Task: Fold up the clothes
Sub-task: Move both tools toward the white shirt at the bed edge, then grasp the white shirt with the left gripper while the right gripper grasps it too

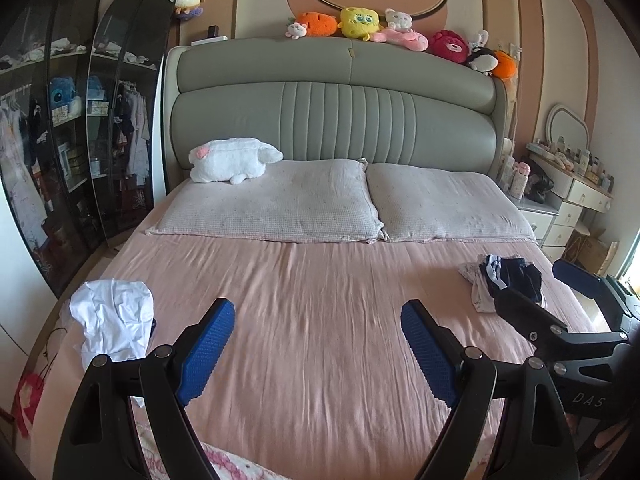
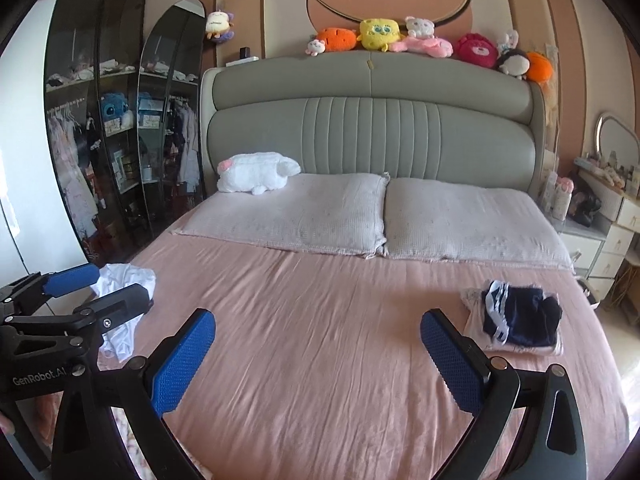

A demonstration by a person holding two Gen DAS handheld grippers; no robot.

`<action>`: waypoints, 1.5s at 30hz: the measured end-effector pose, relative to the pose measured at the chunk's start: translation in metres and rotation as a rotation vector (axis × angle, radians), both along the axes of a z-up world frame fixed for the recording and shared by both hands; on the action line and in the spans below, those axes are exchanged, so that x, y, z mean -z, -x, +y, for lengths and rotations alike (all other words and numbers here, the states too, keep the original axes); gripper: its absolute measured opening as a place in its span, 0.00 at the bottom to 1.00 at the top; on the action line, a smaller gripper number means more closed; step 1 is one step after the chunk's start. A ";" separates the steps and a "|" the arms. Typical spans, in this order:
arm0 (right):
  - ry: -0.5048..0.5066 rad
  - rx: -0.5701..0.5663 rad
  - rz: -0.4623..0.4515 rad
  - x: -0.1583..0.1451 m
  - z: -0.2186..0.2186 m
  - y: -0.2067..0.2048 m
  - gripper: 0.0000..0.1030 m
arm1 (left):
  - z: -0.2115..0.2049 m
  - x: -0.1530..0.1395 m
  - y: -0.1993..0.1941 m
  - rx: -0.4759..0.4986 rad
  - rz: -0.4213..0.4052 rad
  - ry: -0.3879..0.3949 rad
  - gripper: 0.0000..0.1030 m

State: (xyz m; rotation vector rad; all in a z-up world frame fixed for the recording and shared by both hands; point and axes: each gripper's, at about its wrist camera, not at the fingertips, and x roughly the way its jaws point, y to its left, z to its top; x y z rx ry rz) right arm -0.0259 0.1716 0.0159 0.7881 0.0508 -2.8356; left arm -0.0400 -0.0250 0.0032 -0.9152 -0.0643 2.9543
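Observation:
A crumpled white garment (image 1: 112,320) (image 2: 127,277) lies near the left edge of the pink bed sheet (image 1: 320,272) (image 2: 320,288). On the right side a dark navy garment with white stripes (image 1: 516,276) (image 2: 520,316) rests on a folded pale garment (image 1: 478,298) (image 2: 516,347). My left gripper (image 1: 319,306) (image 2: 119,282) hovers open over the sheet, just right of the white garment, nothing between its blue pads. My right gripper (image 2: 318,317) (image 1: 530,283) is open and empty too, held left of the navy pile.
Two pale pillows (image 1: 272,204) (image 2: 472,224) lie at the grey headboard (image 1: 340,120), a white plush toy (image 1: 234,160) on the left one. Plush toys line the headboard top. Dark glass wardrobe doors (image 1: 80,120) stand left, a white dresser (image 1: 572,192) right.

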 end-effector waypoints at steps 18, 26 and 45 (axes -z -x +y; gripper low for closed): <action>0.034 -0.324 -0.229 0.050 -0.178 0.139 0.99 | -0.203 0.065 0.083 -0.388 -0.124 -0.064 0.82; -0.074 -0.497 -0.357 0.138 -0.311 0.188 0.99 | -0.327 0.150 0.094 -0.596 -0.304 -0.124 0.82; -0.002 -0.769 -0.622 0.270 -0.469 0.220 0.34 | -0.373 0.224 0.146 -0.486 -0.425 -0.193 0.15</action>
